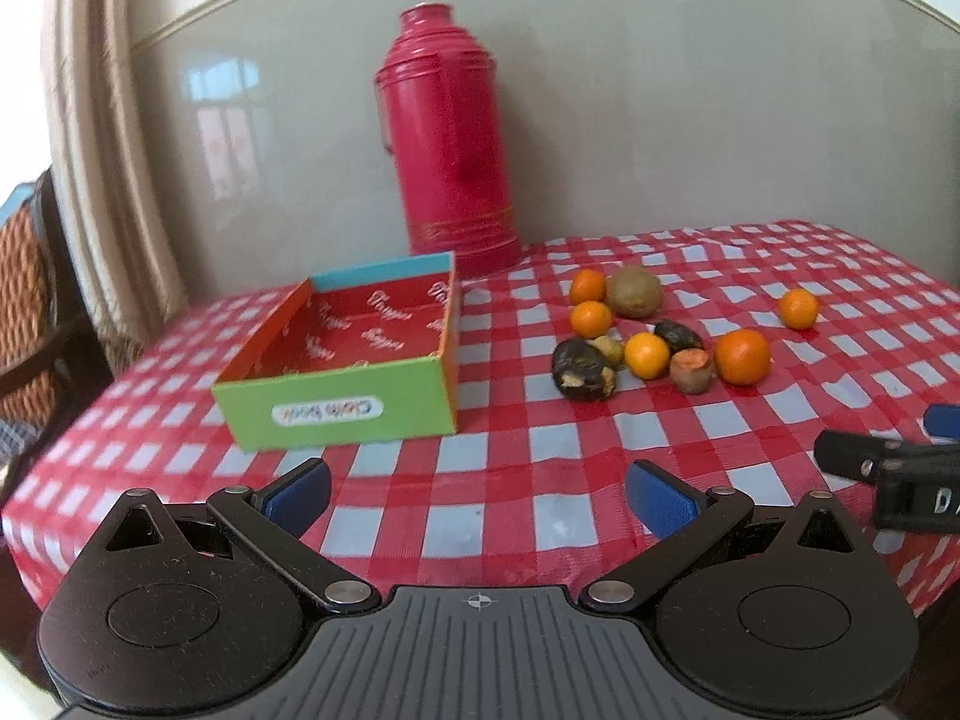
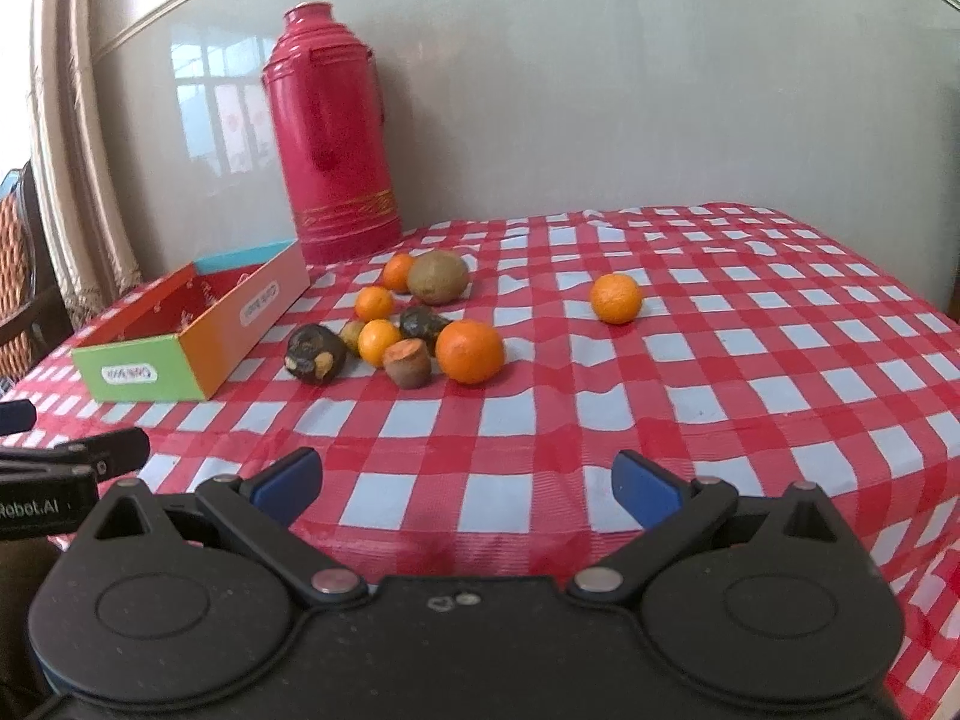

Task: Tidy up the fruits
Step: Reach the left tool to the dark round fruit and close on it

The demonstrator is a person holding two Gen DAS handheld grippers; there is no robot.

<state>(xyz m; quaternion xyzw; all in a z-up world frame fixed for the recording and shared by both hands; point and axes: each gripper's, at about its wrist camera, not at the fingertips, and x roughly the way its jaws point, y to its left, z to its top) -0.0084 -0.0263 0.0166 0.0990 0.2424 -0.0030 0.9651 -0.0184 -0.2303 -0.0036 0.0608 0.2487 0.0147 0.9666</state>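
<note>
- Left gripper nearest the lens, jaws wide, nothing between the blue pads; hovers over the near edge of the bench, which wears a red-and-white check cloth.
- Right gripper same: jaws wide, holding nothing, above the cloth.
- Fruits loose on the cloth, right of the box, in front of the red flask.
- Cluster: small oranges, one bigger orange at its right end, a brown kiwi at the back, dark shrivelled pieces, one dark lump with pale patches, one brown piece with an orange cut face.
- One orange sits alone, well apart to the right of the cluster.
- Box open-topped, holds no fruit; green front, orange side, blue back wall, red inside with white script.
- Small yellowish fruit mid-cluster mostly hidden by its neighbours; kind unclear.
- Right gripper shows only partly at the right edge of the left view, cut off.
- Box label reads upside down, roughly "Cloth book"; blurry.
- Script inside box unreadable.
- "Robot.AI" readable on the left gripper's body in the right view.
</note>
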